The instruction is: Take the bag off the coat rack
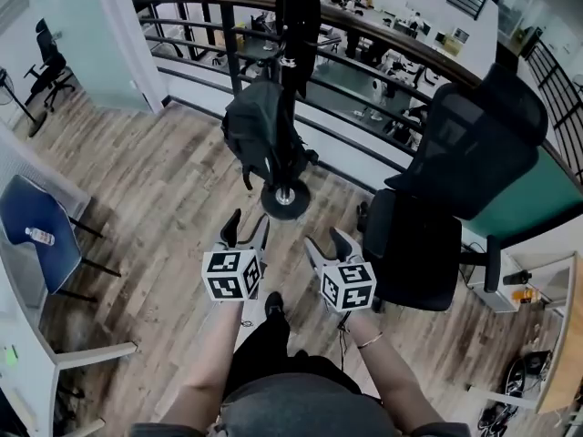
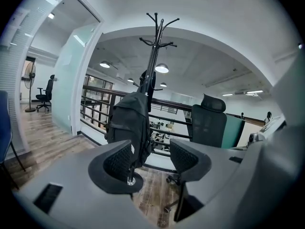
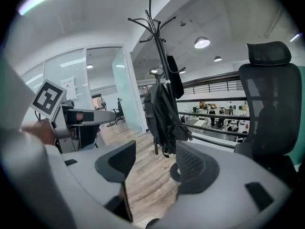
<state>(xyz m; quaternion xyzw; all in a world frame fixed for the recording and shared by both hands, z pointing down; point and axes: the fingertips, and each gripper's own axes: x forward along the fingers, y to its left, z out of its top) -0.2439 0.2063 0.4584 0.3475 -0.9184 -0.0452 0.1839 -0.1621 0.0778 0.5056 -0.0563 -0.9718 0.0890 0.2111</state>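
A dark backpack (image 1: 255, 135) hangs on the black coat rack (image 1: 293, 62), whose round base (image 1: 285, 198) stands on the wood floor by the railing. My left gripper (image 1: 248, 228) and right gripper (image 1: 325, 242) are side by side just short of the base, both pointing at the rack, both open and empty. In the left gripper view the backpack (image 2: 128, 123) hangs ahead beyond the open left gripper (image 2: 151, 159), apart from it. In the right gripper view the backpack (image 3: 162, 113) hangs from the rack (image 3: 159, 42) ahead of the open right gripper (image 3: 155, 163).
A black office chair (image 1: 455, 171) stands close at the right of the rack. A dark railing (image 1: 383, 35) runs behind it over a lower office floor. A blue chair (image 1: 36, 235) and a white desk edge (image 1: 82, 358) are at the left.
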